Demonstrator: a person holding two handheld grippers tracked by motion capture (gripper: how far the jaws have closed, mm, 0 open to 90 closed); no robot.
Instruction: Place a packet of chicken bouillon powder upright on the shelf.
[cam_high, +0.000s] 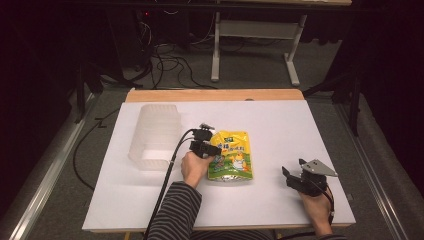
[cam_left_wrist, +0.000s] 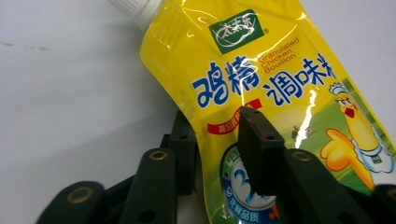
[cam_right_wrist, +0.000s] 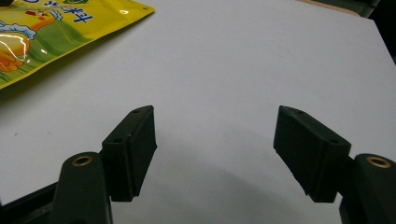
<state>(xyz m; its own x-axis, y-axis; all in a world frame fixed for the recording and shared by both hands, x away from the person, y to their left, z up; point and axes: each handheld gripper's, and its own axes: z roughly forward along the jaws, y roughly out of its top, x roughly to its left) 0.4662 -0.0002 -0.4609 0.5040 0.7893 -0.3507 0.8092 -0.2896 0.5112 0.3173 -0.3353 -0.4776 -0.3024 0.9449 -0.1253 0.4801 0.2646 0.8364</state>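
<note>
High view: a glossy yellow stand-up pouch of chicken bouillon lies flat near the middle of the white table top. At its 9 o'clock edge sits the left gripper, jaws closed onto the pouch's side edge, one above and one beneath. A translucent ribbed plastic container stands further toward 9 o'clock. The right gripper, toward 4 o'clock, rests spread wide and empty.

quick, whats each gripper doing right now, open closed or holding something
Left gripper: closed on the side edge of the yellow bouillon pouch.
Right gripper: open, jaws wide apart over the white table, holding nothing.
</note>
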